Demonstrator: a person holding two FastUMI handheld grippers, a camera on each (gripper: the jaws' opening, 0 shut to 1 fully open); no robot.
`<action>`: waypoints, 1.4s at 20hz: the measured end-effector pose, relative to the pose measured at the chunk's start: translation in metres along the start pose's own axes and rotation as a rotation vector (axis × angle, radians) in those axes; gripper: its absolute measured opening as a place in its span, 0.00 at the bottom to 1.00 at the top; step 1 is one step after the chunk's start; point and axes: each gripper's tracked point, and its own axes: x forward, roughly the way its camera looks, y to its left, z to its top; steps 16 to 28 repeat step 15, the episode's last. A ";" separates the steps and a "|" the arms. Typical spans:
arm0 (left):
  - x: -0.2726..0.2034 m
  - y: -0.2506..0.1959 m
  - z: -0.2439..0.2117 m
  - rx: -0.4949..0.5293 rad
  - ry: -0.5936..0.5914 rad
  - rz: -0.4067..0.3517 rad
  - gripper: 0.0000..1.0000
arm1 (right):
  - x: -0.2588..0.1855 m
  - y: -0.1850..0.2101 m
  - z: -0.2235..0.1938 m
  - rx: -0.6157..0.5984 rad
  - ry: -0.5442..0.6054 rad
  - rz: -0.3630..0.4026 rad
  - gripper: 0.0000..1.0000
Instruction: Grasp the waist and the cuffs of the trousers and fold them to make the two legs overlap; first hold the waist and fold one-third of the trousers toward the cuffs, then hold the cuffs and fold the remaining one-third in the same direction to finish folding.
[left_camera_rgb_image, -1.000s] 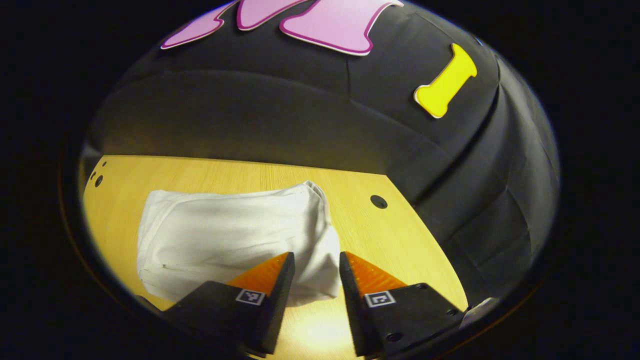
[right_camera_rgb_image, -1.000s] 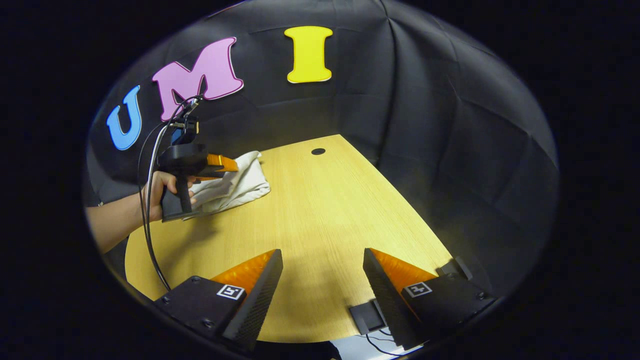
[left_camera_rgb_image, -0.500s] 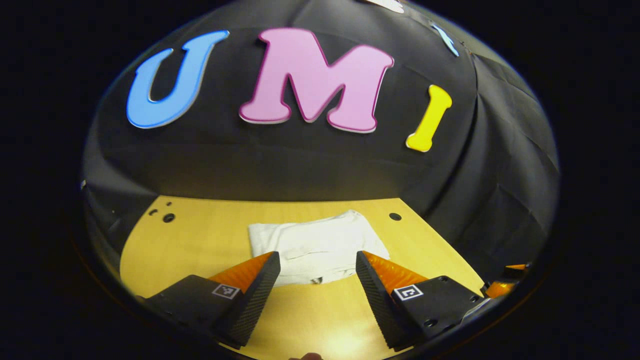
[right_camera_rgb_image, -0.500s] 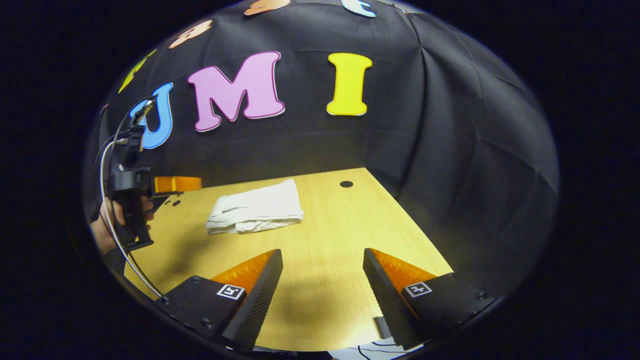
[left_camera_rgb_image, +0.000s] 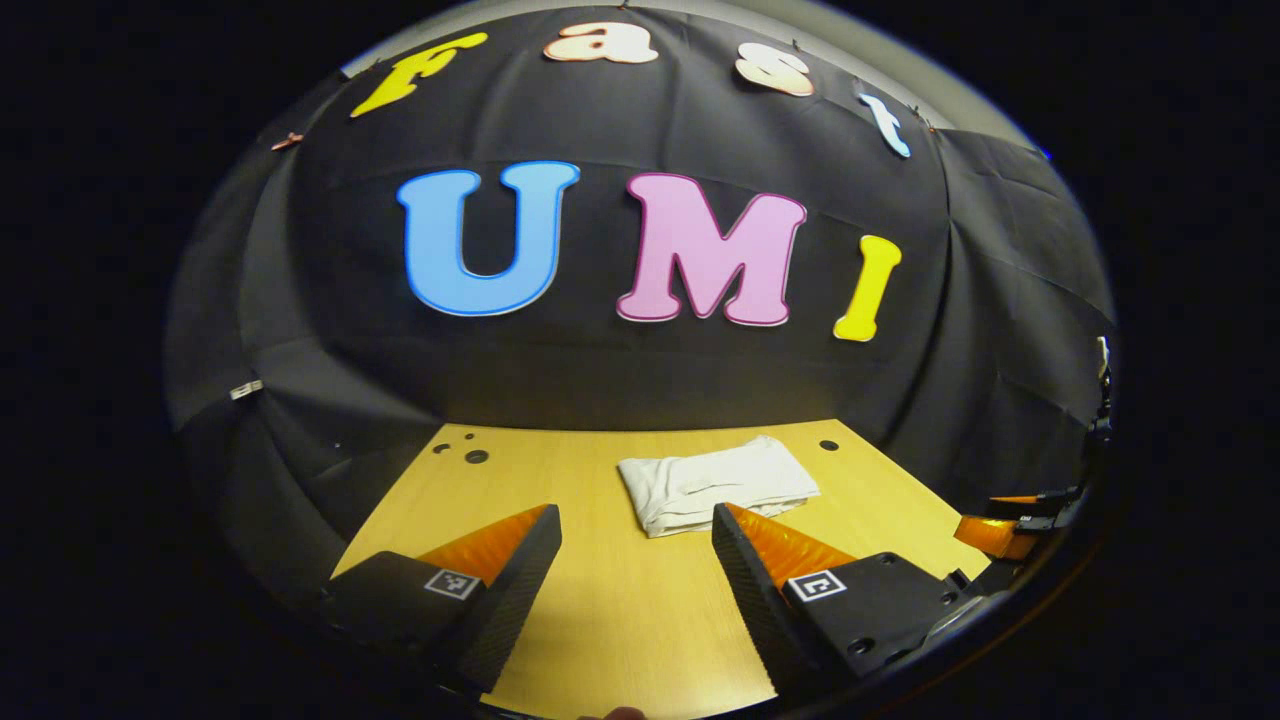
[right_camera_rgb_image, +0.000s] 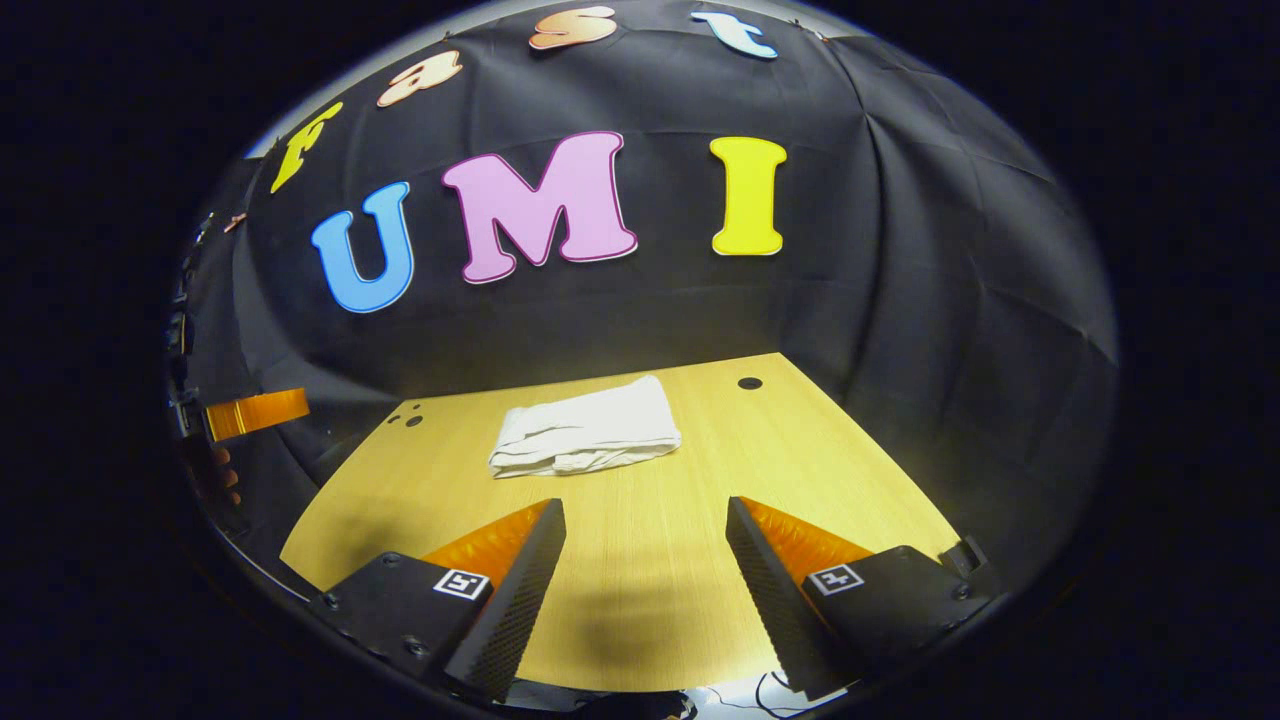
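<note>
The trousers (left_camera_rgb_image: 715, 484) are seen as a compact white bundle lying toward the far side of the bench (left_camera_rgb_image: 620, 610), well apart from both grippers; the folding is judged finished. The left gripper (left_camera_rgb_image: 636, 555) is held wide and empty above the near edge, and the right gripper (right_camera_rgb_image: 646, 550) is likewise spread with nothing between its fingers. Little can go wrong from here — the top layer could slump if the bench is bumped, since the stack is soft and unweighted, and its front edge looks loosely layered. The far side of the bundle is hidden, so the evenness of the thirds cannot be judged. Waist and cuffs cannot be told apart — the cloth is too small and plain.
</note>
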 end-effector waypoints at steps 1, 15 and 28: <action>-0.012 0.009 -0.003 -0.014 -0.017 0.032 0.96 | -0.008 0.003 -0.004 0.001 -0.002 -0.001 0.99; -0.056 0.033 -0.088 -0.083 0.061 0.151 0.96 | -0.036 0.036 -0.035 -0.008 0.024 -0.021 0.99; -0.056 0.033 -0.088 -0.083 0.061 0.151 0.96 | -0.036 0.036 -0.035 -0.008 0.024 -0.021 0.99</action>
